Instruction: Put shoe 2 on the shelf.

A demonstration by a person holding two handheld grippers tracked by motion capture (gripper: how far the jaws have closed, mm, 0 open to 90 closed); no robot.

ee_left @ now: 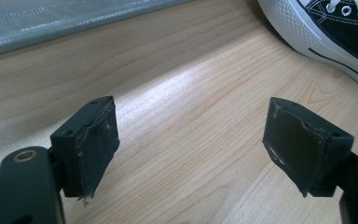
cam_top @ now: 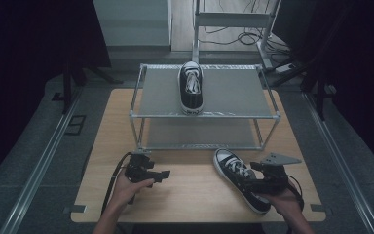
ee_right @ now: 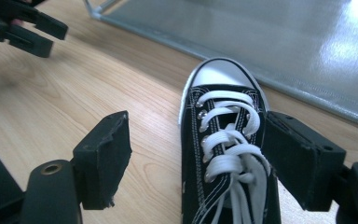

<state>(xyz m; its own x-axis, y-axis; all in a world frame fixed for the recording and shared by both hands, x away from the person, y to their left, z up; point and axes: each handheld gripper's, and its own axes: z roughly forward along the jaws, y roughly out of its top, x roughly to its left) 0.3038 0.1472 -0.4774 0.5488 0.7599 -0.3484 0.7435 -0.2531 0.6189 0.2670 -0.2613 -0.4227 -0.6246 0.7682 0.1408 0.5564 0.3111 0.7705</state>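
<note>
Right gripper sits low near the bench's front right corner, its jaws apart around the lying sneaker (pads off the canvas in the right gripper view), hand tucked behind. Left gripper points right near the front left, jaws apart on nothing. Bare wood separates them; the shoe rack bounds the far side
</note>
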